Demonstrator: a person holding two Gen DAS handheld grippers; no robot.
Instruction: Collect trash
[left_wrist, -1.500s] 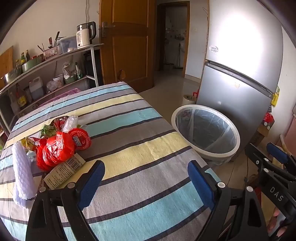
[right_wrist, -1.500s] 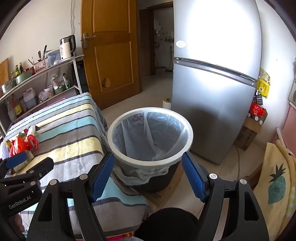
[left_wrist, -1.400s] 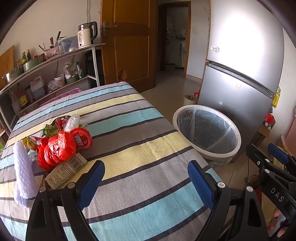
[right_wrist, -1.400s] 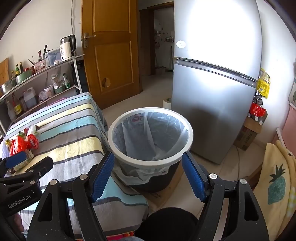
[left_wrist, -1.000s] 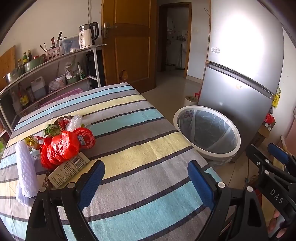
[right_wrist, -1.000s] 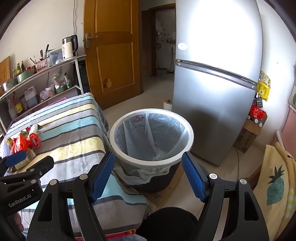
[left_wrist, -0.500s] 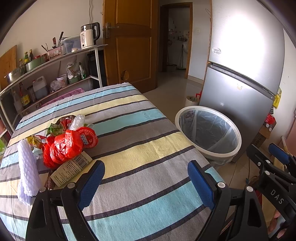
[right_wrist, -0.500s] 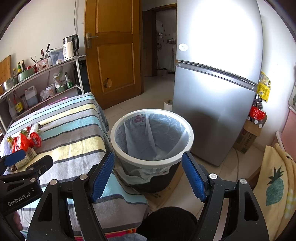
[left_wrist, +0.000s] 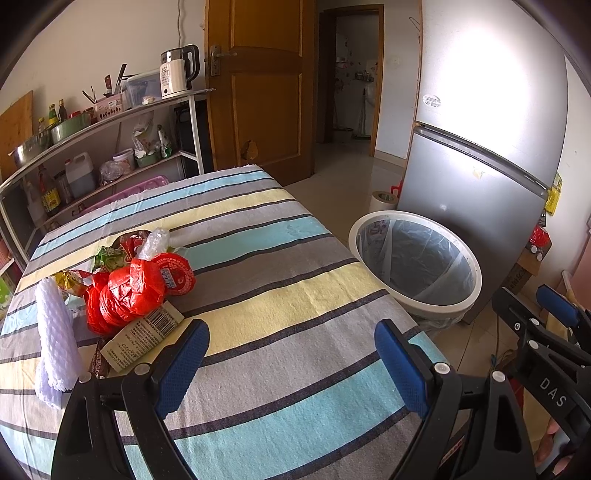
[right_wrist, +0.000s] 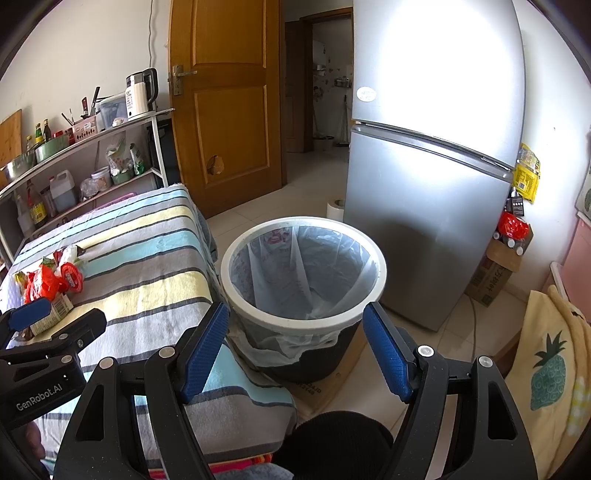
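Right wrist view: lined bin (right_wrist: 303, 273) seen at 12 o'clock, nothing made out inside.
Both grippers, left gripper (left_wrist: 291, 360) and right gripper (right_wrist: 295, 349), are held apart; "GenRobot.AI" is read at 8 o'clock.

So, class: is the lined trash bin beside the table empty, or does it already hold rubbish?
Empty, as far as shows. The trash bin stands upright; through its clear liner only bare dark walls appear. The very bottom is partly hidden.
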